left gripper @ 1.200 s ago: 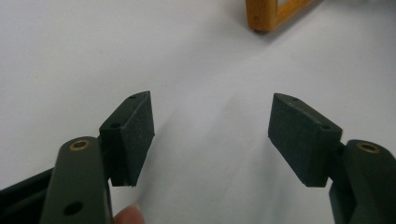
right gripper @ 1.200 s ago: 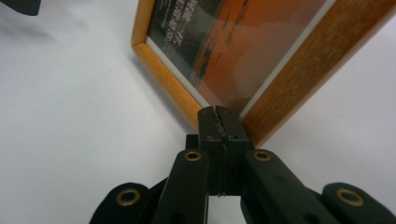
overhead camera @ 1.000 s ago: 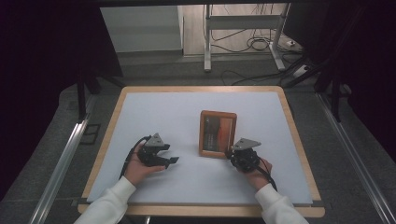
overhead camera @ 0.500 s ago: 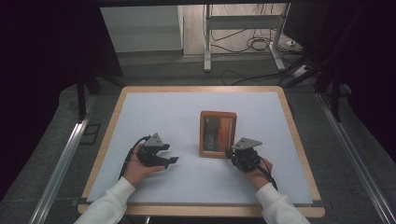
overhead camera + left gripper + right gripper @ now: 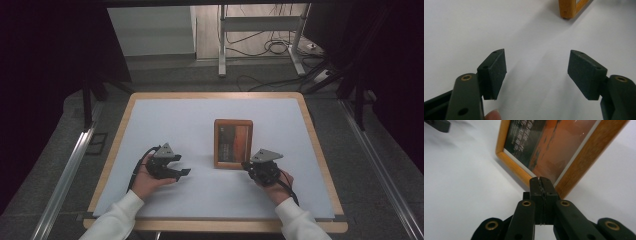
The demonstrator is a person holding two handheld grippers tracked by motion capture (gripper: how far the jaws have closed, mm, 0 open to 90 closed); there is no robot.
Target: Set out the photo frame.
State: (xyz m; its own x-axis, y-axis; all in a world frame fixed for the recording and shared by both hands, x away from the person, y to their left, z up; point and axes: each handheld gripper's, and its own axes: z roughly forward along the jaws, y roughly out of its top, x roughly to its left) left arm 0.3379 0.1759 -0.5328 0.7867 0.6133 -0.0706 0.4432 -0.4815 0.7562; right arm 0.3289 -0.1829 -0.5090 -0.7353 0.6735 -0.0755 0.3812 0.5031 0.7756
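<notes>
High view, right gripper [image 5: 248, 165] closed, beside picture frame [image 5: 233, 142]

Wooden picture frame [image 5: 233, 143], orange-and-dark print inside, lying flat, face up, mid-table on white surface

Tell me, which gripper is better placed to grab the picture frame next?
Probably the right gripper: its shut jaws sit at the picture frame's near corner. The left gripper is open but farther off.
</notes>
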